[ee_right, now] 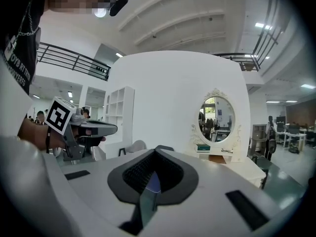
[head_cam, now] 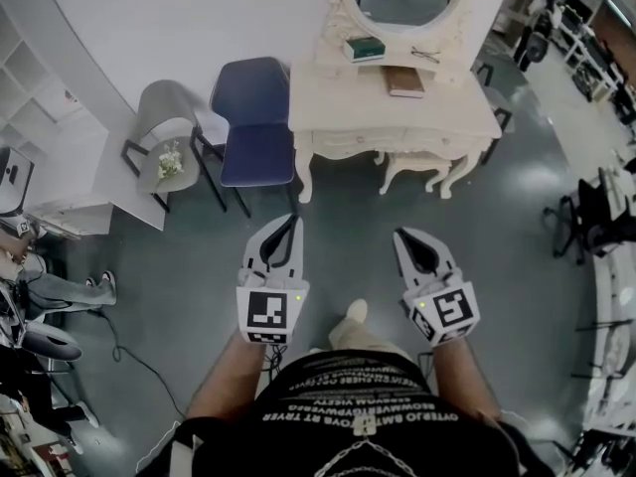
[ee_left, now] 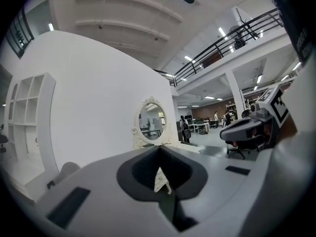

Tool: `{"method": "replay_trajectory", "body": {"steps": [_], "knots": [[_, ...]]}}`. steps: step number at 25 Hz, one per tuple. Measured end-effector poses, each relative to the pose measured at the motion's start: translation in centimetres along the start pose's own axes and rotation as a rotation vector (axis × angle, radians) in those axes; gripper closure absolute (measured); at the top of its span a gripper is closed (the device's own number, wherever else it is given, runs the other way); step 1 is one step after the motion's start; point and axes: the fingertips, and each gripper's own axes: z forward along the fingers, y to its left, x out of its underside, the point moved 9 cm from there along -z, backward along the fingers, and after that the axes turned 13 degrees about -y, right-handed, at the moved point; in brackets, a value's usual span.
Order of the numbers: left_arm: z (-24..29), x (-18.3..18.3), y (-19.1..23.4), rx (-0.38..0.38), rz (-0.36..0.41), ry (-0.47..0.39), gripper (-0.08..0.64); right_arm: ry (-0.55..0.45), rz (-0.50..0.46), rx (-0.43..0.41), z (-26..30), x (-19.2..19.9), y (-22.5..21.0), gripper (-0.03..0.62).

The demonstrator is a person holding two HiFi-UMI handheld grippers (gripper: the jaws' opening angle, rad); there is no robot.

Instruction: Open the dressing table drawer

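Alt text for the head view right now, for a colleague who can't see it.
From steeply above, the person holds the left gripper and right gripper out side by side, jaws together and empty, over grey floor short of the white dressing table, its drawer shut. A blue chair stands at the table's left; a white stool sits under it.

Mock bedroom corner inside a large open-plan office hall: ahead of the left gripper and right gripper, a cream carved dressing table with an oval mirror stands against a free-standing white curved partition wall. A navy blue padded chair, a pale grey shell chair and a white open shelf unit lie out to the left gripper's left. Off beyond the right gripper, rows of office desks and a black swivel chair stand on the grey polished floor, under a black-railed mezzanine balcony and strip ceiling lights.
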Motion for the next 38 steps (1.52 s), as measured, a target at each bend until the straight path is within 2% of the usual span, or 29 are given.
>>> {"method": "replay_trajectory", "body": {"steps": [5, 11, 21, 28, 34, 38], "knots": [[3.6, 0.6, -0.3, 0.017, 0.011, 0.007, 0.557, 0.003, 0.006, 0.008, 1.6, 0.6, -3.0, 0.591], [6.5, 1.5, -0.3, -0.020, -0.009, 0.019, 0.557, 0.017, 0.011, -0.004, 3.1, 1.4, -6.0, 0.591], [11.1, 1.4, -0.9, -0.039, -0.025, 0.028, 0.557, -0.007, 0.022, -0.042, 5.6, 1.4, -10.7, 0.591], [14.0, 1.7, -1.5, -0.076, -0.030, 0.031, 0.557, -0.003, 0.024, -0.037, 6.1, 2.3, -14.4, 0.591], [15.2, 1.4, -2.3, -0.063, -0.006, 0.036, 0.557, -0.011, 0.066, -0.009, 6.0, 2.6, -16.2, 0.591], [14.7, 1.4, -2.6, -0.081, 0.029, 0.041, 0.557, -0.008, 0.069, -0.020, 6.0, 2.9, -16.6, 0.591]]}}
